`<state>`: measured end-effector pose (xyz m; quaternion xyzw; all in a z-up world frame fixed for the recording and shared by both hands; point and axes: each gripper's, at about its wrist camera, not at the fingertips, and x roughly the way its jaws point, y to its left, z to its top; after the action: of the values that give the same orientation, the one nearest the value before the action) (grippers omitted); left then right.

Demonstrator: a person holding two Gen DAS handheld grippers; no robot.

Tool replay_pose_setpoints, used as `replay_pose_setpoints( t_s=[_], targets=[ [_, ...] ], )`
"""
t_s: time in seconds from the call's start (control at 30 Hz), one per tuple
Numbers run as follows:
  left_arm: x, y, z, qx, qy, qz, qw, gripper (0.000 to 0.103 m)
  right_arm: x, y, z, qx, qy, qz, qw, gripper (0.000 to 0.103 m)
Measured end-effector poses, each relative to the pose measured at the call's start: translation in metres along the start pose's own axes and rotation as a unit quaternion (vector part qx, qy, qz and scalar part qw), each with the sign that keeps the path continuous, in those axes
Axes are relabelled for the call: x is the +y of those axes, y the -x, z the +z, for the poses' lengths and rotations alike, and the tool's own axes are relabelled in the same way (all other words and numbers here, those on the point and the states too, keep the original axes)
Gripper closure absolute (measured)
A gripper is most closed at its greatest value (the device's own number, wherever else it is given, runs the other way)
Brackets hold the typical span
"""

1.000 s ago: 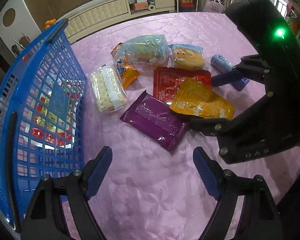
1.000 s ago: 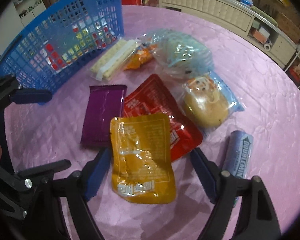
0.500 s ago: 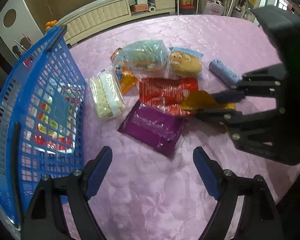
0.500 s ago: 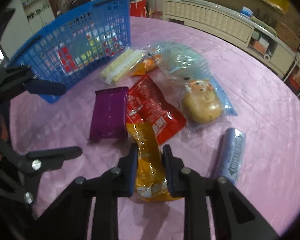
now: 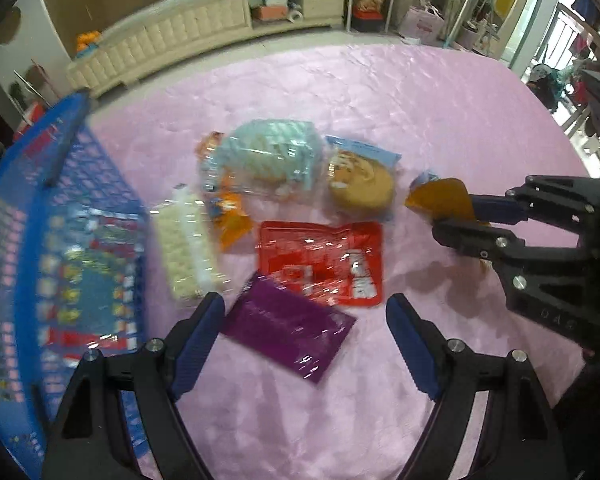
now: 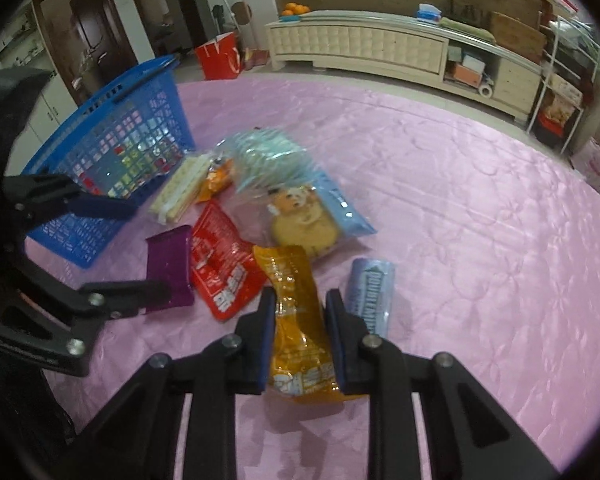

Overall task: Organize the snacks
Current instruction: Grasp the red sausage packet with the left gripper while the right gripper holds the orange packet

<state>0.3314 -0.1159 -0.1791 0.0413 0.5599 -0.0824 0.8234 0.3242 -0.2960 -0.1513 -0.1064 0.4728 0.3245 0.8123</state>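
My right gripper (image 6: 300, 304) is shut on an orange snack pouch (image 6: 296, 308) and holds it lifted above the pink tablecloth; it also shows in the left wrist view (image 5: 440, 198). My left gripper (image 5: 306, 316) is open and empty, just above a purple packet (image 5: 288, 332). A red pouch (image 5: 320, 260), a bun in a blue wrapper (image 5: 360, 180), a light blue bag (image 5: 272, 152), white wafers (image 5: 184, 248) and a small orange packet (image 5: 228, 216) lie together. A blue basket (image 5: 40, 240) stands at the left.
A blue-grey roll pack (image 6: 370, 292) lies right of the held pouch. The basket (image 6: 112, 152) holds colourful packets. A cream cabinet (image 6: 380, 52) stands beyond the table's far edge. Pink tablecloth (image 6: 480, 220) stretches to the right.
My right gripper closed on the orange pouch and lifted it off the red pouch, moving right. My left gripper moved forward over the purple packet.
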Motion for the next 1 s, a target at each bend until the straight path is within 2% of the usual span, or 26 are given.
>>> replay_pose_setpoints(
  t_s=[0.2,0.37,0.5,0.67,0.73,0.77,0.8,0.9,0.97,1.0],
  targets=[
    [-0.005,-0.03,0.014,0.02,-0.004,-0.007,0.9998,0.022,-0.009,0.002,0.003,-0.006,-0.009,-0.002,1.0,0.075],
    [-0.009,-0.048,0.016,0.03,-0.025,-0.049,0.998,0.022,-0.014,-0.004,-0.001,0.007,-0.008,-0.009,1.0,0.075],
    [-0.011,-0.055,0.023,0.023,-0.029,-0.044,0.9983,0.022,-0.016,-0.007,-0.002,0.009,-0.008,-0.005,1.0,0.075],
    [-0.017,-0.067,0.033,0.023,-0.043,-0.044,0.9978,0.009,-0.01,-0.013,-0.001,0.018,0.003,-0.005,1.0,0.075],
    [-0.031,-0.08,0.037,0.027,-0.065,-0.031,0.997,0.0,-0.01,-0.013,0.0,0.018,0.005,-0.006,1.0,0.075],
    [-0.038,-0.081,0.036,0.02,-0.085,-0.019,0.996,0.0,-0.012,-0.013,0.001,0.019,0.003,-0.005,1.0,0.075],
    [-0.043,-0.082,0.036,0.016,-0.09,-0.027,0.9955,0.0,-0.013,-0.013,0.001,0.018,0.001,-0.005,1.0,0.075],
    [-0.045,-0.084,0.041,0.016,-0.072,-0.023,0.997,0.001,-0.015,-0.012,0.0,0.017,0.002,-0.005,1.0,0.075],
    [-0.046,-0.082,0.042,0.009,-0.072,-0.025,0.997,0.011,-0.015,-0.012,0.0,0.018,0.001,-0.004,1.0,0.075],
    [-0.044,-0.078,0.041,0.005,-0.072,-0.025,0.9971,0.022,-0.015,-0.012,0.0,0.018,0.0,-0.004,1.0,0.075]
  ],
)
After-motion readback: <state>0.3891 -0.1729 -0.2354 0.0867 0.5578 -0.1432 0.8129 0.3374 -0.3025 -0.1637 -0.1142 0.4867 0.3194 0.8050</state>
